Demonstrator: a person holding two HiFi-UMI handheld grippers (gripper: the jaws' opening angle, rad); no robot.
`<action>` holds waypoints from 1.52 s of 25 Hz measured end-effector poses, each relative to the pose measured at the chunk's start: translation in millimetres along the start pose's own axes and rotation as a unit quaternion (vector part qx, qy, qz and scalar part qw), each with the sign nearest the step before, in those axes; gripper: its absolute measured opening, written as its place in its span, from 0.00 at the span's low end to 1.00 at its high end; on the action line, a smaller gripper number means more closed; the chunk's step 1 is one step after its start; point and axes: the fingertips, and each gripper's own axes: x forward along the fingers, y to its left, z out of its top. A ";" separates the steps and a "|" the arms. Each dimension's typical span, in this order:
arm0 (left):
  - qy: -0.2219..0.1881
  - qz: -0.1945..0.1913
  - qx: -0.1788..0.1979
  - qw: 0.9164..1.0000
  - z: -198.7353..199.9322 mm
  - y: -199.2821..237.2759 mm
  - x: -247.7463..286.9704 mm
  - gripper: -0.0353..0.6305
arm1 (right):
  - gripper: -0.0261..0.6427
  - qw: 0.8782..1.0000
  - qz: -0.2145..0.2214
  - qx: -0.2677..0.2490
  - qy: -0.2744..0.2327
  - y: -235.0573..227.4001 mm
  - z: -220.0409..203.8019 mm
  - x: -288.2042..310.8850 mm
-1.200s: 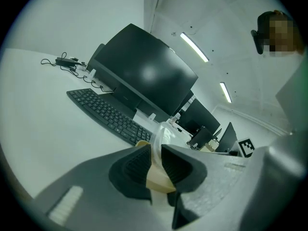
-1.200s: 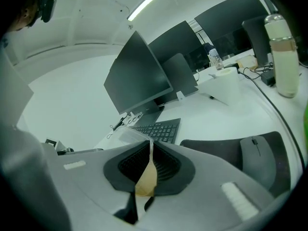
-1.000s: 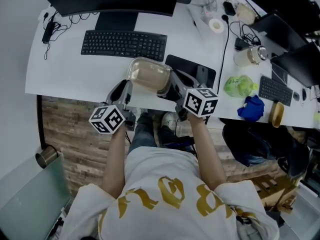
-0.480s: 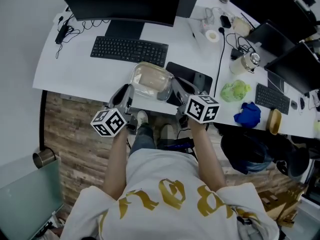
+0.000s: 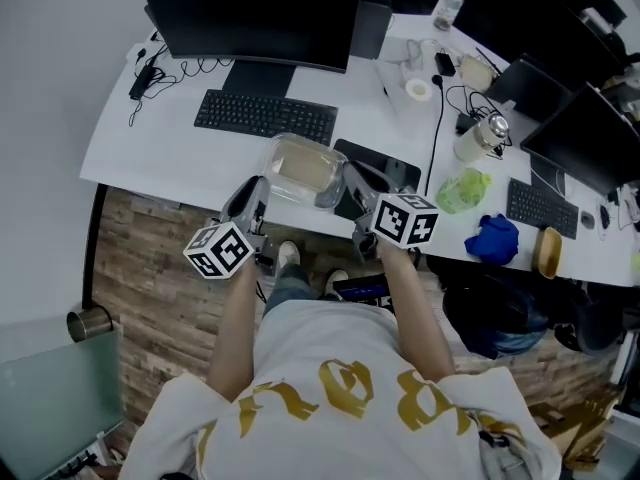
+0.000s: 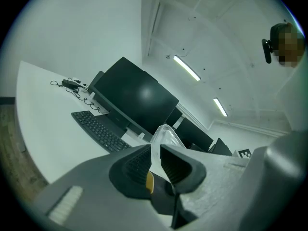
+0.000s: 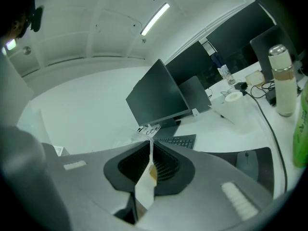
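1. The left claw (image 5: pixel 257 186) is clamped on the left rim of a clear container (image 5: pixel 300 170). In the left gripper view the thin plastic edge (image 6: pixel 162 134) stands pinched between the two ribbed pads of the left claw (image 6: pixel 155 152).
2. The right claw (image 5: pixel 352 176) is clamped on the container's right rim. In the right gripper view a strip of clear plastic (image 7: pixel 144 190) runs down between the closed pads of the right claw (image 7: pixel 150 159).
3. The container hangs between the two claws over the front edge of the desk (image 5: pixel 150 153). It sits just in front of the keyboard (image 5: pixel 265 116) and just left of the dark mouse pad (image 5: pixel 388 166). Something pale beige shows inside it.
4. A monitor (image 5: pixel 255 13) stands behind the keyboard.
5. Further right on the desk lie a tape roll (image 5: pixel 418 89), a green bag (image 5: pixel 462 190) and a blue cloth (image 5: pixel 492 238).
6. A white bottle (image 7: pixel 280 81) stands at the right of the right gripper view.
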 end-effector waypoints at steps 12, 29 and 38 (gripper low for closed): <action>-0.037 -0.017 -0.012 0.999 21.7 -23.5 -10.7 0.10 | 0.11 1.000 0.027 0.004 -0.011 15.1 19.9 -11.7; -0.035 -0.012 -0.018 0.999 15.6 -22.9 -13.4 0.10 | 0.11 1.000 0.026 0.011 -0.005 10.9 11.1 -13.4; -0.033 -0.011 -0.019 0.999 15.0 -22.4 -12.8 0.10 | 0.11 1.000 0.025 0.014 -0.004 9.3 10.2 -12.3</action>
